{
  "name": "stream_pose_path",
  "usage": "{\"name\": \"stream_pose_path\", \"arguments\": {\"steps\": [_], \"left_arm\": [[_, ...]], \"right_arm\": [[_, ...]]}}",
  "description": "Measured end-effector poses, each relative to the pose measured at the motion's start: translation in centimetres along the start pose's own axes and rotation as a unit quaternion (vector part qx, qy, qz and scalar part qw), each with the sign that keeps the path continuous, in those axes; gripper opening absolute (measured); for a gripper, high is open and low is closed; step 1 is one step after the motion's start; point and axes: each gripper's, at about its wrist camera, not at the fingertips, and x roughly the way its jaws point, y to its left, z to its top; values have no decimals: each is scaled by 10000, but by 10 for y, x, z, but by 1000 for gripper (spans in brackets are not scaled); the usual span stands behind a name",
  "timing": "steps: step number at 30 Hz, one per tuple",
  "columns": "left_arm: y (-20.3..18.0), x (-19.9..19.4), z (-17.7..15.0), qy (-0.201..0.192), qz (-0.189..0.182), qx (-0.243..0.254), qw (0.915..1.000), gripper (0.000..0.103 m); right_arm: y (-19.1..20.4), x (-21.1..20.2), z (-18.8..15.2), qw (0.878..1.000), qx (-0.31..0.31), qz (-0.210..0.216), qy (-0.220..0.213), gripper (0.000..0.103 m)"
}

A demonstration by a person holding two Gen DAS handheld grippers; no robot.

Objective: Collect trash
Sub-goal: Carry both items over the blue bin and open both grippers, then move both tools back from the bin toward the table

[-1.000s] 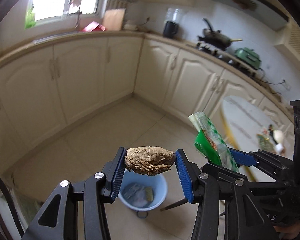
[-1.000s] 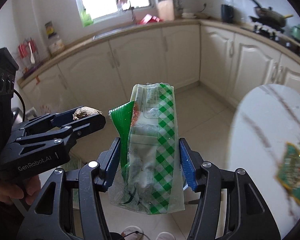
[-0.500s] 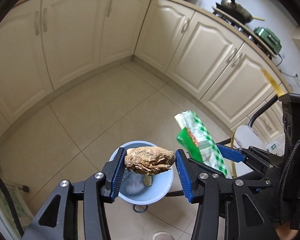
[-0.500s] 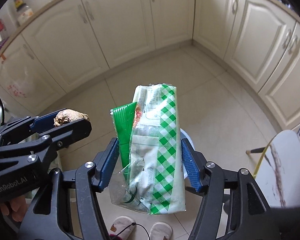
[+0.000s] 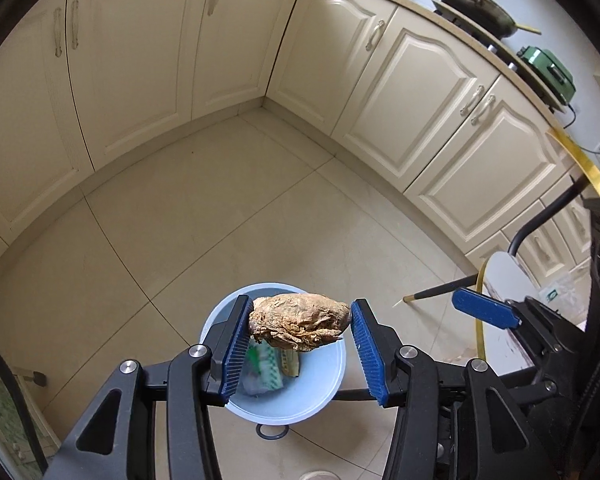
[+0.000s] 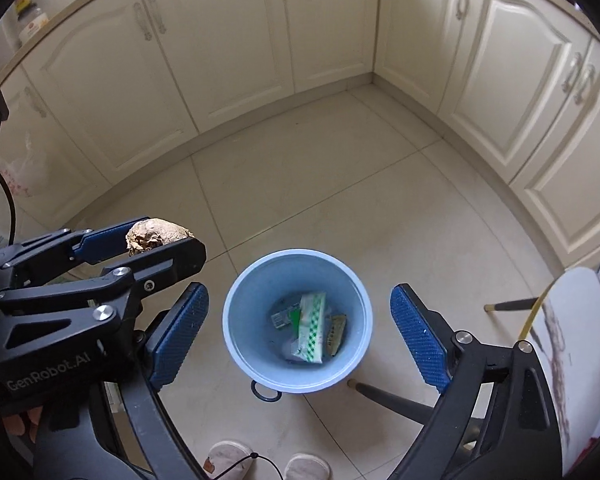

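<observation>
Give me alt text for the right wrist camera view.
The right gripper, jaws opening and empty, hangs over a blue bin holding a green-checked wrapper. At left, the left gripper grips a brown wad.

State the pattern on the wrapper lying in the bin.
Green-and-white check on the wrapper inside the pale blue bin; clearest in the right wrist view.

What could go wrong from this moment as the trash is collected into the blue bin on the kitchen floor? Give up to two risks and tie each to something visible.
1. The crumpled brown wad in the left gripper, whose jaws are opening, hangs over the blue bin near its rim; it might bounce out.
2. The right gripper is opening, empty; a chair leg beside the bin could get knocked.
</observation>
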Motion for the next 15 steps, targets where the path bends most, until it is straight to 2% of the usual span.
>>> {"name": "stream_pose_path", "arguments": {"steps": [4,5,10,15], "left_arm": [[-20,5,8,35,103,88,9999,70],[-24,4,9,12,142,111,9998,72],[-28,-18,8,-164,410,0,9990,72],[-21,-64,0,-586,995,-192,9931,72]], "right_arm": [[-9,-5,-3,9997,155,-177,21,93],[-10,-7,-4,9997,180,-183,17,93],[-19,-13,-3,9994,314,-123,37,93],[2,-40,-3,9998,93,177,-94,92]]}}
